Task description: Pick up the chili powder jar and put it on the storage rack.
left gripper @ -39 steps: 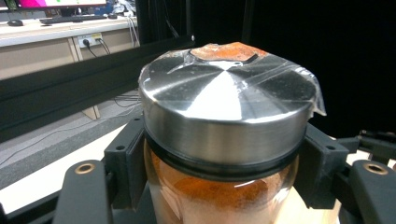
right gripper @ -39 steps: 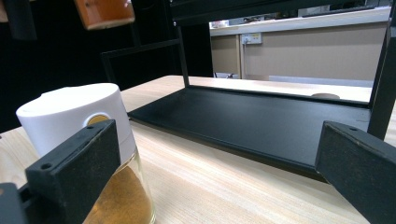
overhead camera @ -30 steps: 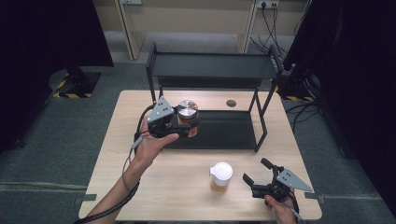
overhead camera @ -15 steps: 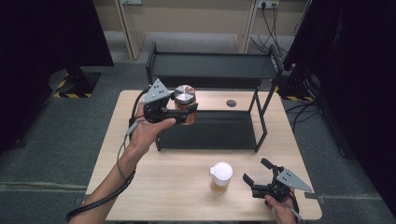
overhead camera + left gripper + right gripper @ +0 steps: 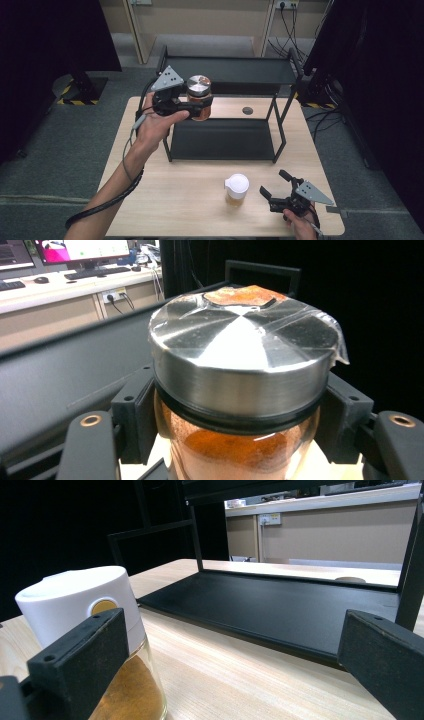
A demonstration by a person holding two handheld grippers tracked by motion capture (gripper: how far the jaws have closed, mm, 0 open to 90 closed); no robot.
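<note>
In the high view, the left claw (image 5: 200,104) sits in the upper left of centre, its jaws clamped on either side of a glass jar (image 5: 199,102) of orange powder with a shiny metal lid (image 5: 198,85). The jar is held upright in the air, in front of the top shelf of the black rack (image 5: 230,70) and above the rack's lower tray (image 5: 220,140). In the left gripper view the jar (image 5: 235,450) takes up the middle of the frame, the black jaws pressing its glass just under the lid (image 5: 240,355), which carries a torn clear film and an orange patch near its far edge.

At the lower right of the high view, the right claw (image 5: 274,186) rests on the wooden surface (image 5: 175,200) with its jaws spread wide and nothing between them. Just to its left stands a second jar (image 5: 236,190) with a white cap and brownish powder. In the right gripper view this white-capped jar (image 5: 100,630) stands at the lower left, partly behind the left jaw, apart from it as far as I can tell.
</note>
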